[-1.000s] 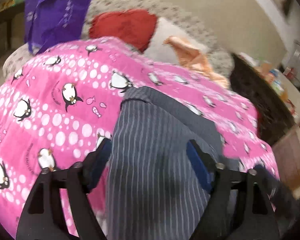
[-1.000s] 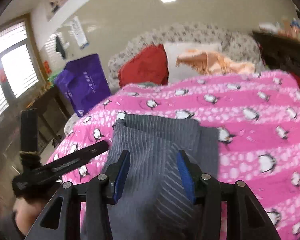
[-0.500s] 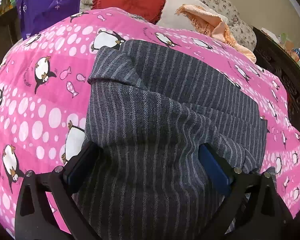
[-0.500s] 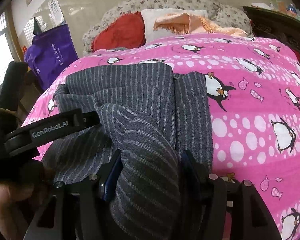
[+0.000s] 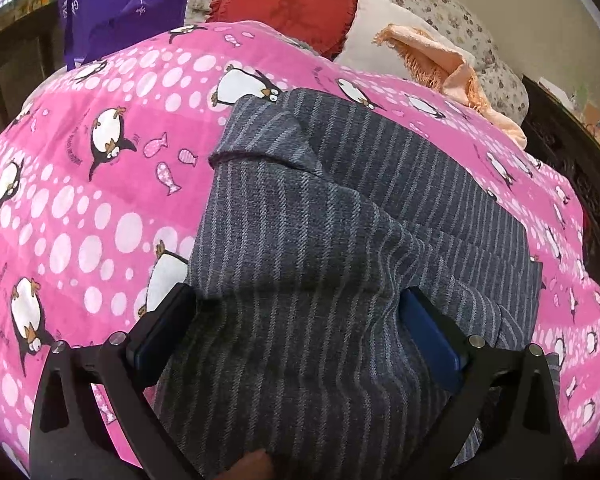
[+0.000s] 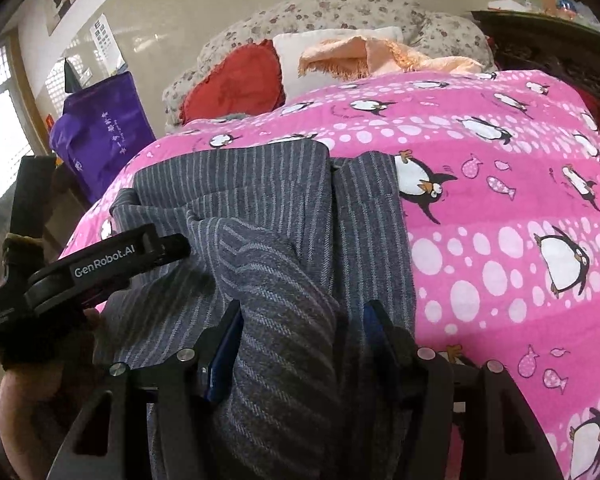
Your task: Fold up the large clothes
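Garment runs lengthwise toward frame top from both grippers; left gripper and right gripper each clamp its bunched near end.

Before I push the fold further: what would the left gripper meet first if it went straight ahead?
The left gripper already has the grey striped garment bunched between its jaws. Straight ahead lies more of that garment, then the pink penguin blanket, though depth is unclear.

Beige wall, perhaps a window.
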A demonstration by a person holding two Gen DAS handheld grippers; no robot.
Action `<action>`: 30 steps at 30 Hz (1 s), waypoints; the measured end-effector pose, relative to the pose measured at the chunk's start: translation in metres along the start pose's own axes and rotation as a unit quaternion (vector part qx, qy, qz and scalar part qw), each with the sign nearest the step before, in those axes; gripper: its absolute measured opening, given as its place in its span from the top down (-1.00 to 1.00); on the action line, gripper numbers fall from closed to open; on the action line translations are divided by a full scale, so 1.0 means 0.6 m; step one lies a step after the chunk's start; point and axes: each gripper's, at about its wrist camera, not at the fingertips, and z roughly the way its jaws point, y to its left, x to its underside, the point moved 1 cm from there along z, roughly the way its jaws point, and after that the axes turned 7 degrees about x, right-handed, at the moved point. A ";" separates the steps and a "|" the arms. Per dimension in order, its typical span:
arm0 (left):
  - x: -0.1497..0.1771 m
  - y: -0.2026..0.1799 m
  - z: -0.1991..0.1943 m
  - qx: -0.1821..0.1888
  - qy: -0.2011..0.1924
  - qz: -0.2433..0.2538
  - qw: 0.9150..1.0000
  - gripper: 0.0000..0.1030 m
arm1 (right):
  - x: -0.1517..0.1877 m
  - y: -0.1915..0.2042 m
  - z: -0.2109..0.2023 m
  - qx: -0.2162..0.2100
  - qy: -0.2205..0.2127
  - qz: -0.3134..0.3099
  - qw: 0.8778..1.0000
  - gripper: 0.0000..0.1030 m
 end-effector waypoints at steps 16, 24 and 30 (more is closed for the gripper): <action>0.000 0.006 -0.003 0.000 -0.004 -0.011 1.000 -0.99 | -0.005 -0.002 0.005 0.001 -0.003 0.003 1.000 -0.15; -0.016 0.021 0.009 0.029 0.028 -0.033 0.999 -0.99 | -0.013 0.017 0.014 0.023 0.028 -0.028 0.999 -0.45; -0.025 -0.004 -0.013 -0.001 0.093 0.016 0.996 -0.99 | -0.034 -0.021 0.012 -0.055 0.100 0.015 0.993 -0.64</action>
